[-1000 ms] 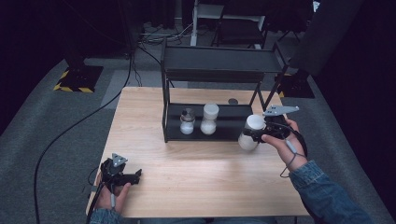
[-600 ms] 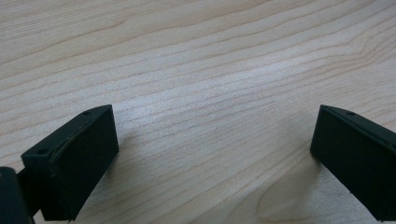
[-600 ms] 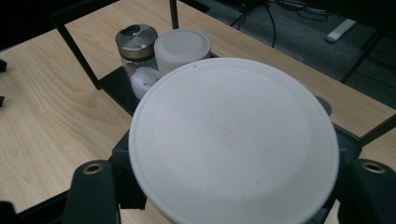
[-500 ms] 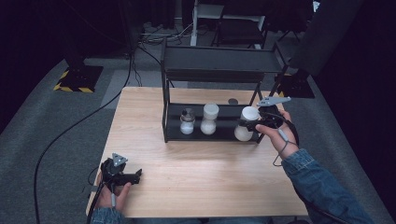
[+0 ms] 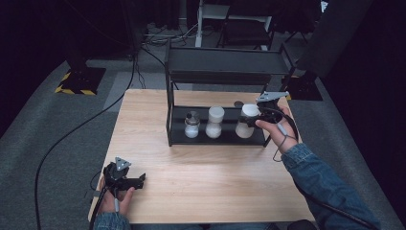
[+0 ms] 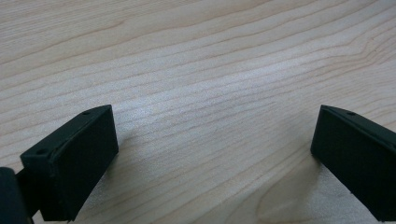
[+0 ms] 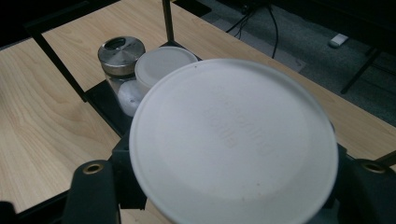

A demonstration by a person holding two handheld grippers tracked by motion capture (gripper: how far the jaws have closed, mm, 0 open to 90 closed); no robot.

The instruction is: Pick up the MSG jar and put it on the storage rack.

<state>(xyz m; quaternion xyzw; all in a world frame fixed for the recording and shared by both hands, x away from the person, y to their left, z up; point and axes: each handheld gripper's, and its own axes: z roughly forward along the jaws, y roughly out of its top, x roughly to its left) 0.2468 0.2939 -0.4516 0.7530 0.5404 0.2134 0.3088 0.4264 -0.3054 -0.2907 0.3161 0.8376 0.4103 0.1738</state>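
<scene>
**White-lidded jar held at the rack's right end**

The white-lidded jar sits pinched between the jaws of the right tool, at the right end of the black rack's lower shelf, near the table's far right corner. In the right gripper view its broad white lid lies between the two jaws. To its left on that shelf stand a second white-lidded jar and a metal-lidded jar, just beside each other. The left tool rests at the table's near left corner, its jaws spread wide over bare wood with nothing between them.
</scene>
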